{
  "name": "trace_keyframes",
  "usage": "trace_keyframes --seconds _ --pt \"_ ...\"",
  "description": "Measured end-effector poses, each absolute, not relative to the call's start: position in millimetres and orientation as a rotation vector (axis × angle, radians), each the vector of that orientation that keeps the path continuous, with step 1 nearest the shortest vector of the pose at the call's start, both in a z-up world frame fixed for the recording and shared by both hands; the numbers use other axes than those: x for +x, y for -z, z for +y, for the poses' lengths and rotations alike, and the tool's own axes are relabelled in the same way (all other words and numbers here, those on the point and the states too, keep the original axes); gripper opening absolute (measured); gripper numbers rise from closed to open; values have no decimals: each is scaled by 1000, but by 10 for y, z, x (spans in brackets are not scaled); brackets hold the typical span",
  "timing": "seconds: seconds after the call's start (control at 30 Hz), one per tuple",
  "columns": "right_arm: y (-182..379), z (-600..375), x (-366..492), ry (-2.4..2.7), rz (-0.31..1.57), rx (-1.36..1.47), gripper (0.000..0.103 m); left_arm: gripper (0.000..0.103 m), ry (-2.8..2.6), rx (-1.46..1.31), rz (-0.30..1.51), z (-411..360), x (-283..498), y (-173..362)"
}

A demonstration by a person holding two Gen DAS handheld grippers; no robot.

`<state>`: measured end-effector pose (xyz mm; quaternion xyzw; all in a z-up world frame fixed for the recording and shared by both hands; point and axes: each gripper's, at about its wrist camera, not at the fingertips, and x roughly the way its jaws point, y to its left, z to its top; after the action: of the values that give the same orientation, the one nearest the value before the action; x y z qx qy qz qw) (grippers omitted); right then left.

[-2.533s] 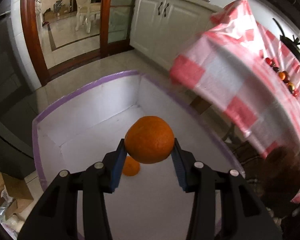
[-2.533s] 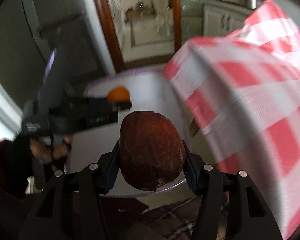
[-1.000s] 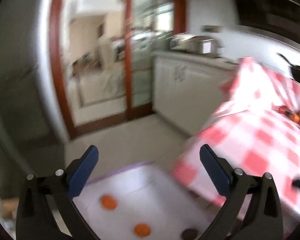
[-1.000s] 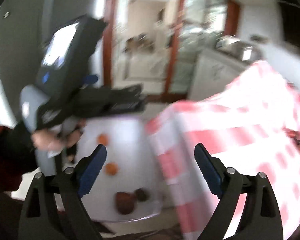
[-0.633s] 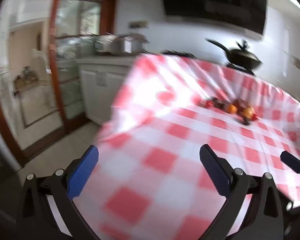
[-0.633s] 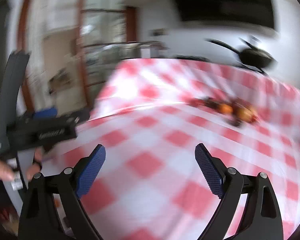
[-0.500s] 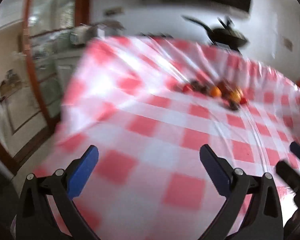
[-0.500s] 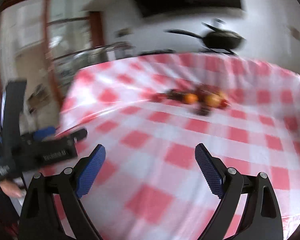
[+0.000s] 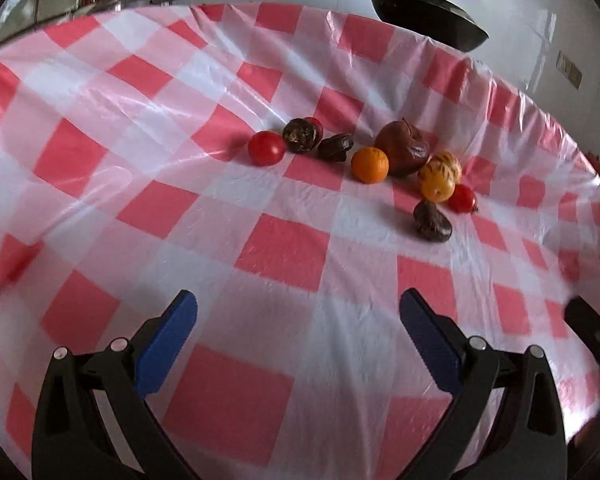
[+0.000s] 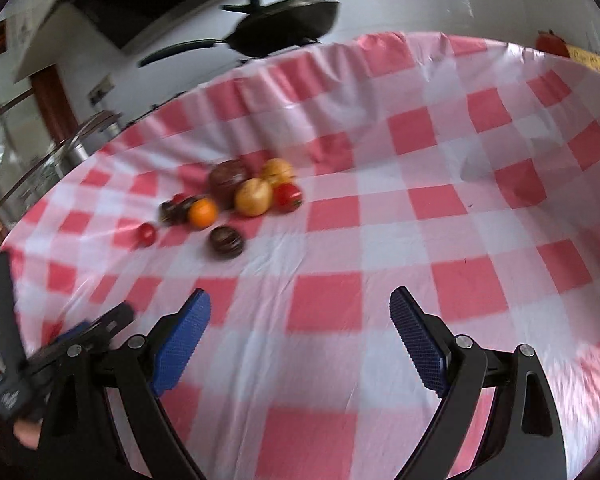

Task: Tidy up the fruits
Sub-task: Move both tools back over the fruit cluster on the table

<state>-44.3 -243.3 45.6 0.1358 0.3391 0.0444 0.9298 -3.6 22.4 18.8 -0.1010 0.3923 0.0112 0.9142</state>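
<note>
With both the left gripper [image 9: 298,332] and right gripper [image 10: 300,334] empty, jaws spread wide, the fruit cluster [image 9: 374,160] lies well ahead on the checked bench [image 9: 260,248], so each should straddle one outlying piece before closing.

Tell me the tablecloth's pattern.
Red-and-white checks on the tablecloth, clearest in the left wrist view.

Your counter wears a red-and-white checked cloth [image 9: 284,248]. On it you have a bright red tomato [image 9: 266,148], a plain orange [image 9: 369,165], a yellow fruit streaked with dark stripes [image 9: 440,168], and a wrinkled brown-black fruit [image 9: 432,222]. Both claws carry blue pads [image 10: 180,344] on black arms. The pan [image 9: 424,12] behind is black.
</note>
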Motion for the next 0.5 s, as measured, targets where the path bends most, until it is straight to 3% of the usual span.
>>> trace_keyframes --seconds 0.2,0.4,0.5 --pt "-356 -2556 160 -68 729 295 88 101 -54 -263 868 321 50 -77" --pt "-256 -2367 699 -72 807 109 87 101 -125 -86 947 100 159 -22" --pt "-226 -2240 929 -87 832 17 80 102 -133 -56 963 75 182 -17"
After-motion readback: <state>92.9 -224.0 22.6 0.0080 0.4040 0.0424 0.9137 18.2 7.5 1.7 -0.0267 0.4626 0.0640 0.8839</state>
